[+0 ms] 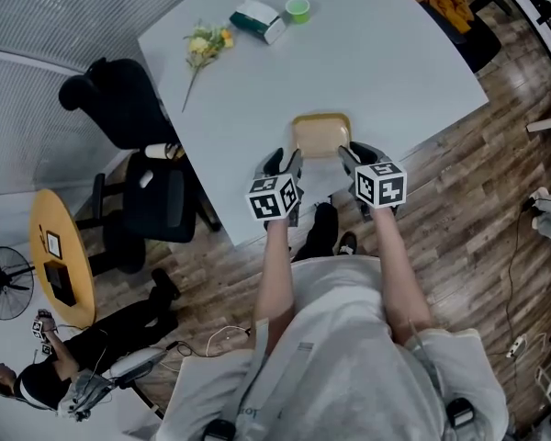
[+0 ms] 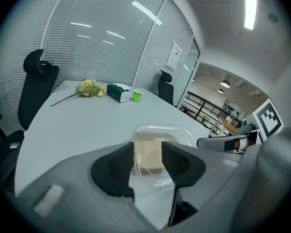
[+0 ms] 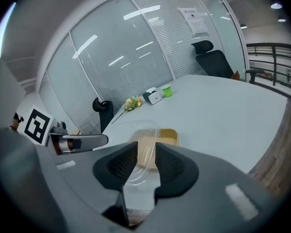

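A tan food tray (image 1: 321,132) with a clear plastic lid lies near the front edge of the white table (image 1: 367,72). My left gripper (image 1: 285,164) is at the tray's near left corner and my right gripper (image 1: 358,158) at its near right corner. In the left gripper view the tray (image 2: 150,152) shows through the gap of the left gripper (image 2: 148,155), whose jaws stand a little apart. In the right gripper view the clear lid (image 3: 143,132) reaches into the narrow gap of the right gripper (image 3: 145,158), with the tan tray (image 3: 165,137) behind. Neither gripper visibly clamps anything.
At the table's far side lie a bunch of yellow flowers (image 1: 206,44), a green-and-white box (image 1: 257,21) and a small green cup (image 1: 297,9). Black office chairs (image 1: 129,99) stand to the left. A round wooden side table (image 1: 64,255) is further left.
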Motion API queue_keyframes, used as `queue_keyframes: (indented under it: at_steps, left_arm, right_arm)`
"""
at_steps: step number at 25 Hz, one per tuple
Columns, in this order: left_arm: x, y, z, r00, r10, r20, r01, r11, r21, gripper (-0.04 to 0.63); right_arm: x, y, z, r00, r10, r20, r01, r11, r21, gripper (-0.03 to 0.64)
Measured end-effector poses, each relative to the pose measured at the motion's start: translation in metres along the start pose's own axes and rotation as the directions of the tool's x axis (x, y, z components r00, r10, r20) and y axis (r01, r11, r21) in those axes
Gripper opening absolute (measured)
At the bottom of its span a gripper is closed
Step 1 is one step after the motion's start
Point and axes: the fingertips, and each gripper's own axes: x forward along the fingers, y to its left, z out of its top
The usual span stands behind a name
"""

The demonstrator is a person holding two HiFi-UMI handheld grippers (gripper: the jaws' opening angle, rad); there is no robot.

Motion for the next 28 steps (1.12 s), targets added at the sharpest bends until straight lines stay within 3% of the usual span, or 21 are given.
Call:
queue_keyframes:
  at_steps: [12, 28]
  left_arm:
    - [-0.032, -0.001, 0.004, 0.997, 0.037, 0.072, -0.038, 0.999, 0.000, 0.126]
    - [-0.066, -0.019, 0.016, 0.986, 0.046, 0.157, -0.053, 0.998, 0.039, 0.110]
  right_arm:
    - [-0.017, 0.014, 0.007, 0.999, -0.007, 0.052, 0.008, 1.000, -0.020, 0.091]
    - [-0.052, 0.033, 0.014, 0.991, -0.009, 0.130, 0.018, 0.998, -0.064, 0.077]
